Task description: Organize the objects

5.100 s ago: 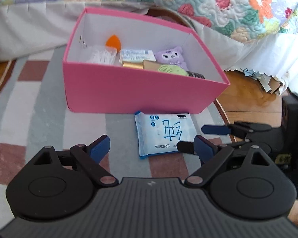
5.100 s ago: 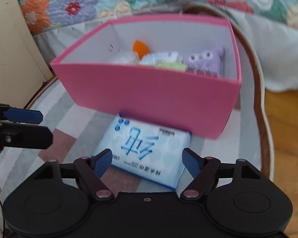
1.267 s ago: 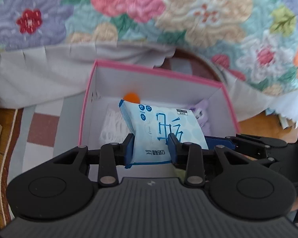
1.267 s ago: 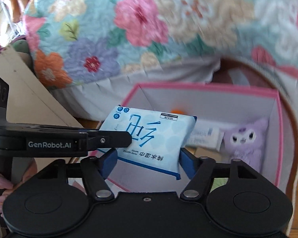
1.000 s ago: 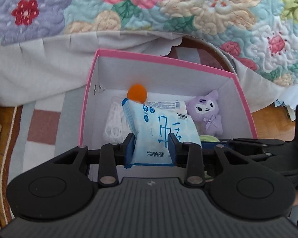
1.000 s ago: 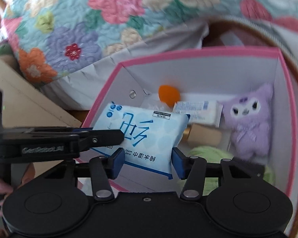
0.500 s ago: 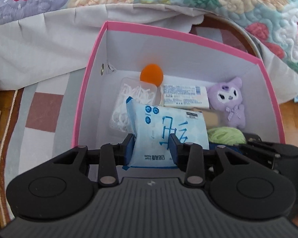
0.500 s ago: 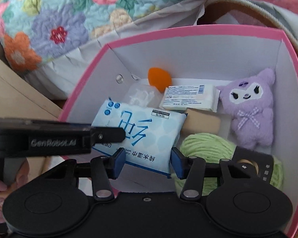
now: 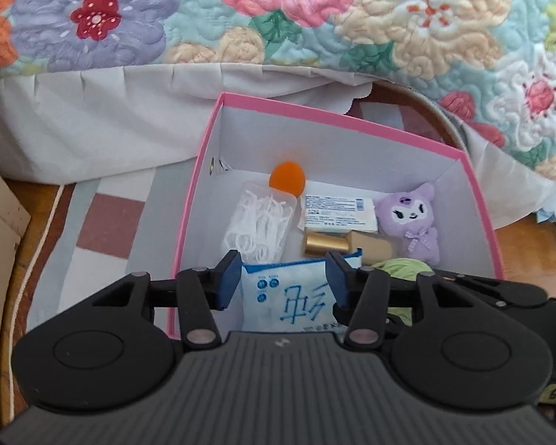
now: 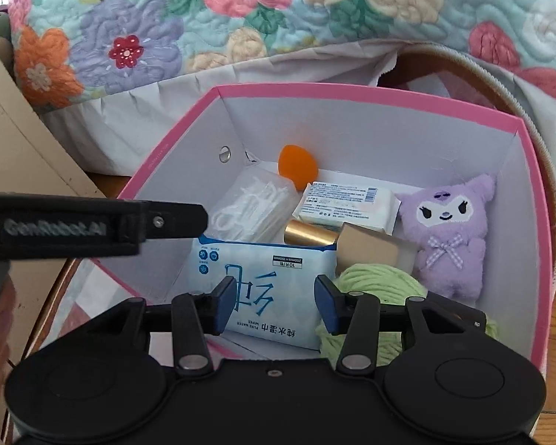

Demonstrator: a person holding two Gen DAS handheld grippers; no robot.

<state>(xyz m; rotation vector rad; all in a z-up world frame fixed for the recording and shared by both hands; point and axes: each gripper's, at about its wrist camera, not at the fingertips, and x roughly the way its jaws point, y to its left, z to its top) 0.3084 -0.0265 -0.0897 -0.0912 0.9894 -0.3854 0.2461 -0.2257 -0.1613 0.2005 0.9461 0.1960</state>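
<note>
A blue-and-white wipes pack (image 9: 289, 296) (image 10: 263, 270) lies low inside the pink box (image 9: 333, 111) (image 10: 352, 92), at its near left side. My left gripper (image 9: 282, 283) straddles the pack with its jaws opening, the blue pads just off its edges. My right gripper (image 10: 274, 309) is closing, and its pads press on the pack's near end. One finger (image 10: 159, 220) of the left gripper crosses the right wrist view. Part of the pack's near edge is hidden behind the gripper bodies.
The box also holds an orange sponge (image 9: 287, 180), a bag of floss picks (image 9: 257, 222), a white packet (image 9: 337, 215), a gold tube (image 9: 326, 244), a purple plush (image 9: 411, 218) and green yarn (image 10: 381, 285). A flowered quilt (image 9: 278, 18) hangs behind. A cardboard sheet (image 10: 18, 141) stands at left.
Both grippers have brought the pack down into the box. The left jaws, clamped on it before, have spread apart. The right jaws have narrowed a little.
</note>
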